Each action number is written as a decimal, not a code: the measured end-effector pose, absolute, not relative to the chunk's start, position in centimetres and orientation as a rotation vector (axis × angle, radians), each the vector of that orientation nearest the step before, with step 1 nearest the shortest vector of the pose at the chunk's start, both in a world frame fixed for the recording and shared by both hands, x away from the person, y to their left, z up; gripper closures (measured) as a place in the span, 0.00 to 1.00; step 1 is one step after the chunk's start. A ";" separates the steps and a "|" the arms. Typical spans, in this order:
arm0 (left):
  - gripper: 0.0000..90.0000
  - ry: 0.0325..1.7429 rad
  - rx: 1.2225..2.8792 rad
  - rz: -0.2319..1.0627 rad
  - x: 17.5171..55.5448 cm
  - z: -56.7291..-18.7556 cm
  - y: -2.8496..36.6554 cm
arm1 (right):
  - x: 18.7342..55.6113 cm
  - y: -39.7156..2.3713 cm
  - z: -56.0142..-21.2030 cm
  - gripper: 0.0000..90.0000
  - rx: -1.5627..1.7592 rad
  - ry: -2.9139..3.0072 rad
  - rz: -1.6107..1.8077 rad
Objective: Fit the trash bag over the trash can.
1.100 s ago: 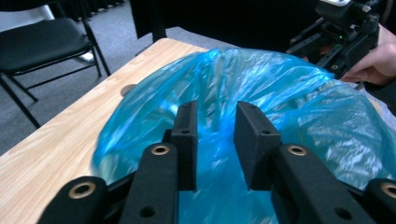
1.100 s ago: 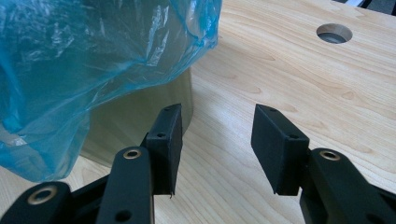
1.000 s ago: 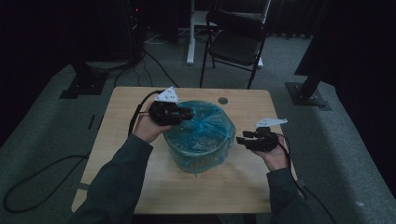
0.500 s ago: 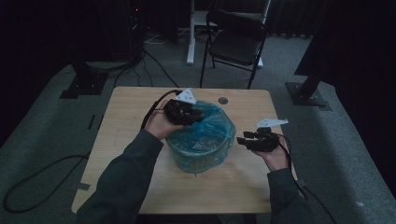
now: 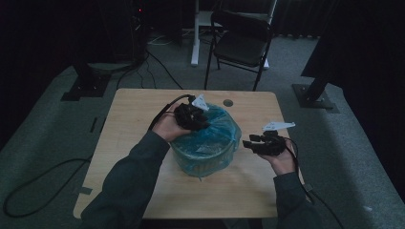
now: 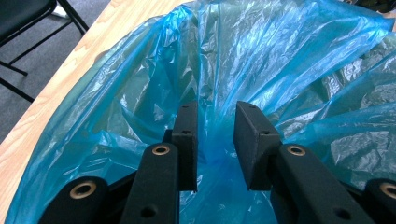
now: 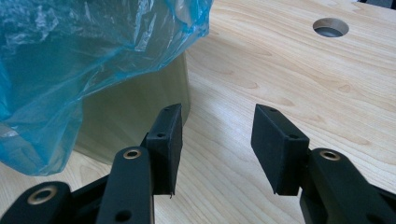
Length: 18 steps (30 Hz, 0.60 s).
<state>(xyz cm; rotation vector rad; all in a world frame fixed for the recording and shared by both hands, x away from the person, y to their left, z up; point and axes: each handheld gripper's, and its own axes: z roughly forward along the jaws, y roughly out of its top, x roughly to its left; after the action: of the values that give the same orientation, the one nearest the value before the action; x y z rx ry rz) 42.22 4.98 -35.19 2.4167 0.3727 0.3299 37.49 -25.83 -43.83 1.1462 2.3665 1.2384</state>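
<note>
My left hand-held gripper (image 6: 215,140) has slid across the rim to the far side of the round bin (image 7: 135,107) mid-surface, its jaws just easing apart, spread around a fold of the crinkly blue plastic liner (image 6: 261,60); I judge I'm seating it. My right hand-held gripper (image 7: 217,140) hangs spread, empty, beside the bin. Pale wooden surface (image 5: 129,119); dark room, black folding chair (image 5: 241,40) behind.

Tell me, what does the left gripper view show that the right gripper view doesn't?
The left gripper view looks down into the bin, at the crumpled inside of the blue plastic bag, with a fold of it between the left gripper's jaws, which have just been opening; a chair leg shows at the edge. The right gripper view shows the bin's pale outer wall, a round hole in the tabletop, and the right gripper open over bare wood. Both show the bag and the wooden table.
</note>
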 end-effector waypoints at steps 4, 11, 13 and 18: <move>0.77 0.361 2.433 0.335 42.2 -35.2 4.7 | 37.5 -25.8 -43.9 0.59 1.145 2.368 1.238; 0.74 0.322 2.485 0.325 42.4 -35.0 3.1 | 37.5 -25.7 -43.9 0.59 1.145 2.370 1.238; 0.74 0.320 2.512 0.307 42.6 -35.5 2.6 | 37.5 -25.8 -43.9 0.59 1.144 2.368 1.239; 0.74 0.312 2.589 0.304 43.0 -36.6 1.6 | 37.4 -26.0 -43.9 0.59 1.148 2.365 1.241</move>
<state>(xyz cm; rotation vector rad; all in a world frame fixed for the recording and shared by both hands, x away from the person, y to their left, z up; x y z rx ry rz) 43.03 1.65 -36.56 2.5893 0.3123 0.3040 37.39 -25.97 -43.91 1.1485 2.3645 1.2409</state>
